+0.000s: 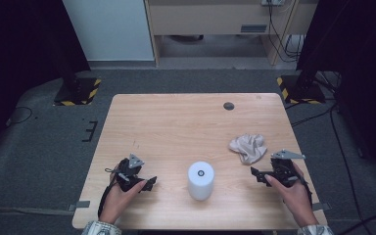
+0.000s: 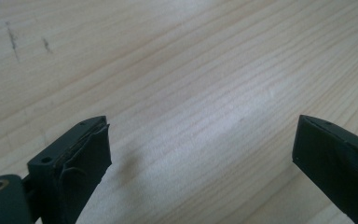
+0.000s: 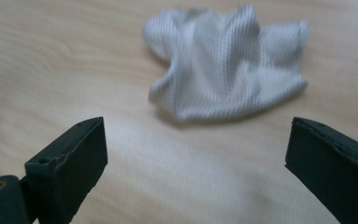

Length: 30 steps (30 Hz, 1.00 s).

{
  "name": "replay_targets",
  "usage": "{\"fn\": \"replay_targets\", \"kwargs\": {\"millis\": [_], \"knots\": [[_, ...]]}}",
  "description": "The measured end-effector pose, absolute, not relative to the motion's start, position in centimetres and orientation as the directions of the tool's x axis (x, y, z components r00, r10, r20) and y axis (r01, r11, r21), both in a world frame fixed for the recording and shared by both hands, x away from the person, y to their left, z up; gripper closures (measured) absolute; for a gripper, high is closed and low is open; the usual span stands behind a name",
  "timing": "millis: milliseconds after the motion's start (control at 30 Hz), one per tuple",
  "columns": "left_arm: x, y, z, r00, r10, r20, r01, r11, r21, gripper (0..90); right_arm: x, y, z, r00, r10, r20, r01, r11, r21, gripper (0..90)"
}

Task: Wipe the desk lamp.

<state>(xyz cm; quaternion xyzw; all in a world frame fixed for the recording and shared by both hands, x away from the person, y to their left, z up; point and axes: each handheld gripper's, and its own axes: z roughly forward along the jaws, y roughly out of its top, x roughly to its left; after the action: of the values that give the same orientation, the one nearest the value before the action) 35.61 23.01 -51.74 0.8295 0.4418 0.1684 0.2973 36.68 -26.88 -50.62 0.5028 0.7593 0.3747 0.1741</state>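
- The crumpled cloth [image 1: 248,147] lies loose on the worktop [image 1: 176,122], at 12 o'clock from the right gripper [image 3: 196,154], whose jaws stand wide and empty; a shallow pinch may catch only 1 fold.
- The white cylinder [image 1: 200,179] at its 9 o'clock could get knocked.
- The left gripper [image 2: 200,158], jaws wide, holds nothing.

A pale wooden bench [image 1: 176,122] carries a crumpled white cloth [image 3: 230,70] lying just ahead of the right jaws, a white cylinder [image 1: 200,179] standing between both pairs of jaws, and a small dark disc [image 1: 229,105] far beyond them.
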Motion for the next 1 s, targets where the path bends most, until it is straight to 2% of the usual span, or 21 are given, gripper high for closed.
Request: {"fn": "replay_targets", "kwargs": {"millis": [167,367,533,700,1000], "knots": [[35.8,23.5,-51.9,0.528,0.848,0.038,0.639,-0.427,0.640,3.5,35.5,-28.1,-51.7,-0.408,0.910,0.074,0.653,0.234,0.720,5.2],[36.4,25.1,-52.3,0.470,0.882,0.029,0.663,-0.375,0.648,3.6,35.7,-29.9,-52.9,-0.305,0.947,0.097,0.690,0.150,0.708,5.6],[36.7,25.5,-52.6,0.460,0.887,0.027,0.669,-0.367,0.646,3.4,35.7,-29.4,-53.5,-0.301,0.948,0.104,0.693,0.143,0.707,4.1],[36.9,25.6,-53.0,0.459,0.888,0.007,0.679,-0.356,0.642,1.7,35.5,-27.7,-53.9,-0.360,0.933,0.008,0.664,0.251,0.704,0.9],[36.7,25.6,-53.4,0.446,0.895,0.002,0.667,-0.334,0.666,0.0,35.3,-27.4,-53.9,-0.377,0.926,0.004,0.659,0.265,0.704,1.0]]}}
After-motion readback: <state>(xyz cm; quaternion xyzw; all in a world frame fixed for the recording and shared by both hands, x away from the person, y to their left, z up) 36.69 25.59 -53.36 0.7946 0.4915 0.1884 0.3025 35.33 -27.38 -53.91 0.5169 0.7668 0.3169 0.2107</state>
